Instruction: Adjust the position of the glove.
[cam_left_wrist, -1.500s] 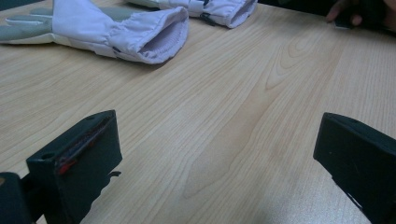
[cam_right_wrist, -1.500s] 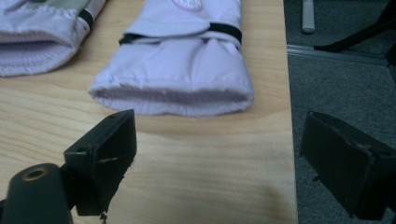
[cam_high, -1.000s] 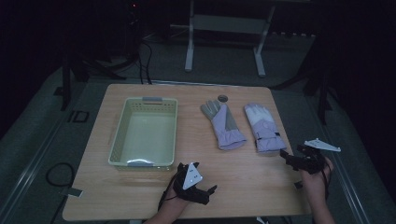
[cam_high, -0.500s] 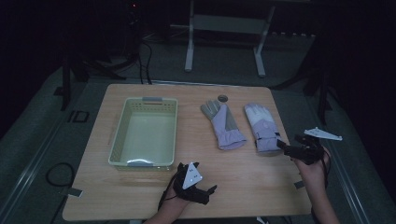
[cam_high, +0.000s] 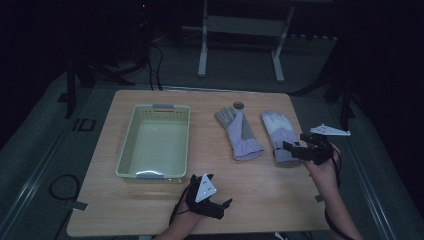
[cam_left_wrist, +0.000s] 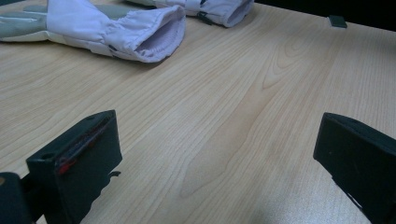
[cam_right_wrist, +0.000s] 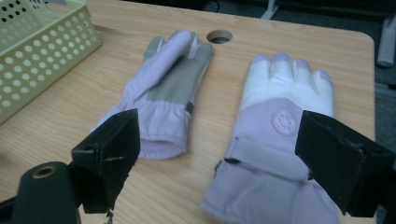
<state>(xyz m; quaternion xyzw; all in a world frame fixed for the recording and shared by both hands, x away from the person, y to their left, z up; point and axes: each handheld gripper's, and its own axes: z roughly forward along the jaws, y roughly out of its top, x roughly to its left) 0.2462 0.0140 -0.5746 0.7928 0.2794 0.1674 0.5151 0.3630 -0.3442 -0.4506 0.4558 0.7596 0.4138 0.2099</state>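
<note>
While both grippers gape, the right gripper (cam_high: 289, 148) nears the right glove (cam_high: 278, 134).

No readable text for you here.
You will find no word, number or brand that can be made out on anything in these views. The nearest thing to a sign is a small round embossed emblem (cam_right_wrist: 283, 122) on the back of the lilac-and-white padded fabric glove (cam_right_wrist: 280, 140) in the right gripper view; its pattern is too fine for you to read as letters.
</note>
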